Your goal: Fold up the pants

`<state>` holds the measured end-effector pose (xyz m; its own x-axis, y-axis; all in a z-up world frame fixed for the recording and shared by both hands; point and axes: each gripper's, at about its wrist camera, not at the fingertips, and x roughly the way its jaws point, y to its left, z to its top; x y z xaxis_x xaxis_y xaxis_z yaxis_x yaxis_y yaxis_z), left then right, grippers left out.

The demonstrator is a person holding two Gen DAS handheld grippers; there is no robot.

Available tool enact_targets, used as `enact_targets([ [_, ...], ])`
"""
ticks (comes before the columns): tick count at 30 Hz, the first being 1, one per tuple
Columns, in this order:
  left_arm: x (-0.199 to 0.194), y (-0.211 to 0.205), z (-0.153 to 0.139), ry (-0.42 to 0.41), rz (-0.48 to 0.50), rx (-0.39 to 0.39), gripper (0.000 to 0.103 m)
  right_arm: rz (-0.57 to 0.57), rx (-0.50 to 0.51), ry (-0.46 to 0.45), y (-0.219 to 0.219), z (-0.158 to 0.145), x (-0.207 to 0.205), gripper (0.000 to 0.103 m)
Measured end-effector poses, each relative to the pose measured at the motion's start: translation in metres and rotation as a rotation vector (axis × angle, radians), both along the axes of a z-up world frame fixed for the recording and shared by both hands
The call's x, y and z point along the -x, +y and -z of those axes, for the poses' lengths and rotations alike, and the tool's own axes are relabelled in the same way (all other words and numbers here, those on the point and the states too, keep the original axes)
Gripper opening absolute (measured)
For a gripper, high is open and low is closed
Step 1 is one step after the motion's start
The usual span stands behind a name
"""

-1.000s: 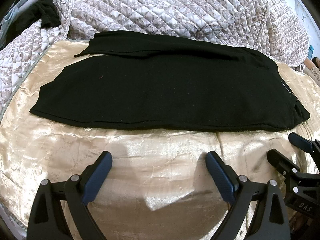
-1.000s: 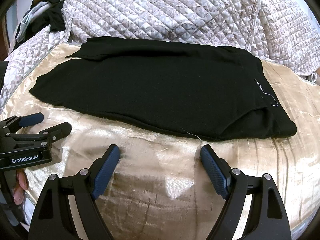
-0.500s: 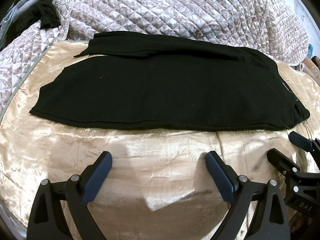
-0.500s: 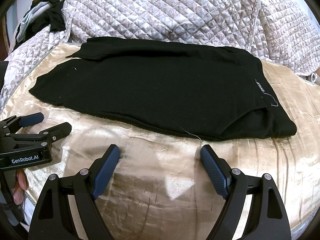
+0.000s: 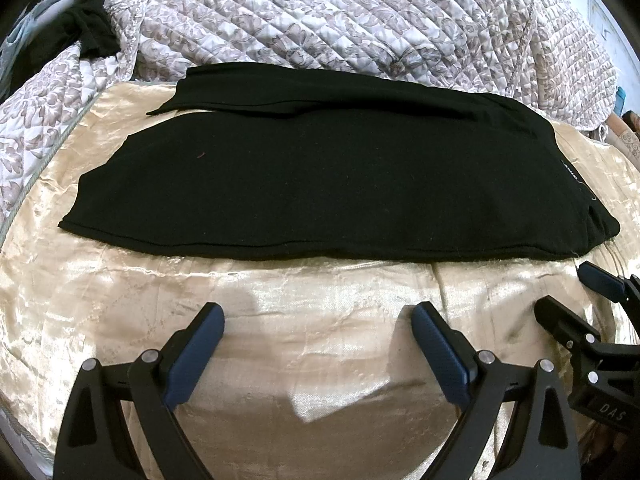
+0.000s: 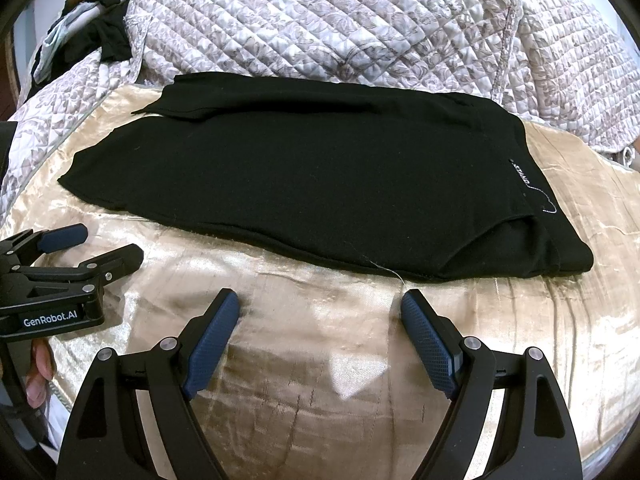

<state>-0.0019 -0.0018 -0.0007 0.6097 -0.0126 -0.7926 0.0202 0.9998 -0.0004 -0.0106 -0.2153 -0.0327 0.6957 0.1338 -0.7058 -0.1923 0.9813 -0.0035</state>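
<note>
My left tool [image 6: 76, 246] is wide open and holds nothing; its side reads "GenRobot.AI"; my right tool [image 6: 320, 320] is wide open too, and in the left view its body shows "DAS"; the black pants [image 6: 304, 184] lie flat on the shiny gold bed cover [image 6: 340, 380], just past both tools; a small white label [image 6: 522, 176] at their right end reads "STAND".

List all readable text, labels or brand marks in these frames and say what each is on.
"GenRobot.AI": white print on the left gripper body, right wrist view.
"DAS": on the right gripper body, left wrist view.
"STAND": white label at the edge of the black pants; any further letters are unreadable.
</note>
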Motion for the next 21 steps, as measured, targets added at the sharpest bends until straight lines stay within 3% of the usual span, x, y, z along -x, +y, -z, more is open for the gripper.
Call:
enact_targets([
  [21, 0.0000, -0.0002, -0.0001, 0.000, 0.000, -0.001, 0.097, -0.009, 0.002, 0.000, -0.0006, -0.0011, -0.0005, 0.083],
])
